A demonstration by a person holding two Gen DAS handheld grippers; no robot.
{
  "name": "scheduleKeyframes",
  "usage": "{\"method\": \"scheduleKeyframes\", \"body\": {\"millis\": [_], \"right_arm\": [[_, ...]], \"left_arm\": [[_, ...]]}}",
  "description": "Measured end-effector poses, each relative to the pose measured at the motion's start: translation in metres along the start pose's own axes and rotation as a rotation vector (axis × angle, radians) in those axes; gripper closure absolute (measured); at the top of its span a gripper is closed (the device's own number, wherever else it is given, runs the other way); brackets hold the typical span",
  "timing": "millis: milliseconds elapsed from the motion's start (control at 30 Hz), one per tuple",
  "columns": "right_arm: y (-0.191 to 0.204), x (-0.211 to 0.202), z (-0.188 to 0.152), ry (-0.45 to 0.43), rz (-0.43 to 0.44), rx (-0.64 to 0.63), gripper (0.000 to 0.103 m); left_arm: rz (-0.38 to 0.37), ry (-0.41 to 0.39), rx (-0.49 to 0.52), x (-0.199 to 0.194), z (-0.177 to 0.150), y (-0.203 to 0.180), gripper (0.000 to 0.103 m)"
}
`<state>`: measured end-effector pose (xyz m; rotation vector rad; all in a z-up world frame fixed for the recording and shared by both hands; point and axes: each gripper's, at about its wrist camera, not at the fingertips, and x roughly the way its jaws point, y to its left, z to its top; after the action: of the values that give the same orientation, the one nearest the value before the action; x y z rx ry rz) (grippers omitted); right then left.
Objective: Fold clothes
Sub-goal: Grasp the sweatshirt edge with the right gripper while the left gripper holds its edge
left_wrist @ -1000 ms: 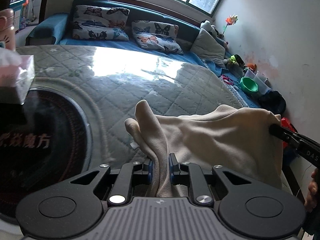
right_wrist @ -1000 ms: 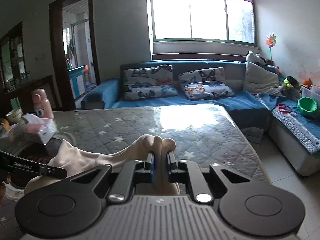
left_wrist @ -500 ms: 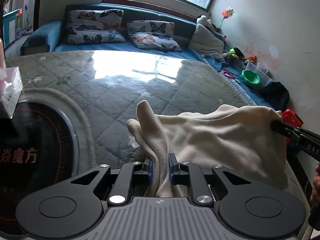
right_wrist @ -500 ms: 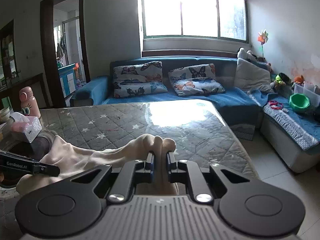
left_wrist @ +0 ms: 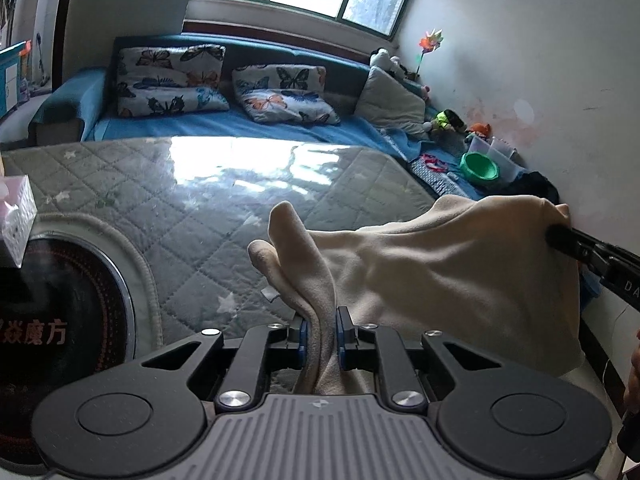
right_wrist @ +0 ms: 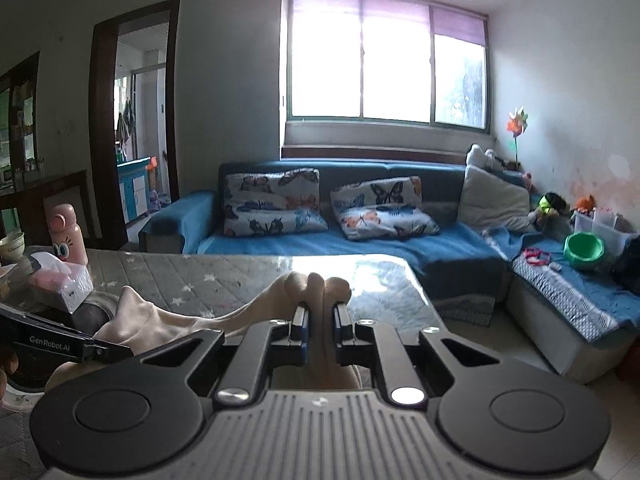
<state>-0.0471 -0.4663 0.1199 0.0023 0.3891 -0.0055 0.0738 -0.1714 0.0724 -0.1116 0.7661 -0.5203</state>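
Observation:
A cream fleece garment (left_wrist: 440, 272) hangs stretched between both grippers above the grey quilted table (left_wrist: 208, 200). My left gripper (left_wrist: 319, 326) is shut on one bunched corner, which sticks up past the pads. The right gripper's black fingers (left_wrist: 580, 248) clamp the garment's other corner at the right edge of the left wrist view. In the right wrist view my right gripper (right_wrist: 320, 320) is shut on a folded wad of the garment (right_wrist: 316, 288), and the cloth runs left to the left gripper's fingers (right_wrist: 80, 344).
A white tissue box (right_wrist: 64, 288), a pink bottle (right_wrist: 66, 236) and a bowl (right_wrist: 12, 244) stand at the table's left. A round dark cooktop (left_wrist: 52, 328) is set into it. Behind are a blue sofa (right_wrist: 360, 248) with butterfly pillows and a green bowl (right_wrist: 584, 248).
Both grippers have risen and tilted up with the garment held taut between them; more of the sofa, window and wall shows now. Both grips are unchanged.

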Motion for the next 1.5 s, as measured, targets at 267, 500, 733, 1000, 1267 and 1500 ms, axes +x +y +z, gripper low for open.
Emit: {"method": "scheduleKeyframes", "body": {"millis": [267,500,733,1000,1267,1500], "right_arm": [[-0.004,-0.024,0.013,-0.037,-0.019,-0.014,0.093],[-0.008,-0.016,0.004,0.006,-0.034,0.0,0.092],[-0.015,0.007,-0.016,0.089,-0.053,0.032,0.092],[-0.023,0.037,-0.044,0.18,-0.078,0.063,0.092],[-0.028,0.059,-0.063,0.242,-0.108,0.061,0.092],[-0.032,0.069,-0.079,0.31,-0.121,0.072,0.092]], "left_arm": [[-0.013,-0.029,0.029,-0.016,0.002,-0.011,0.088],[0.001,-0.01,0.05,-0.006,-0.003,-0.012,0.088],[0.025,0.041,0.044,0.02,-0.013,-0.007,0.088],[0.052,0.11,0.026,0.048,-0.026,0.004,0.087],[0.049,0.118,0.03,0.054,-0.029,0.01,0.079],[0.018,0.139,0.047,0.05,-0.032,0.011,0.081]]}}
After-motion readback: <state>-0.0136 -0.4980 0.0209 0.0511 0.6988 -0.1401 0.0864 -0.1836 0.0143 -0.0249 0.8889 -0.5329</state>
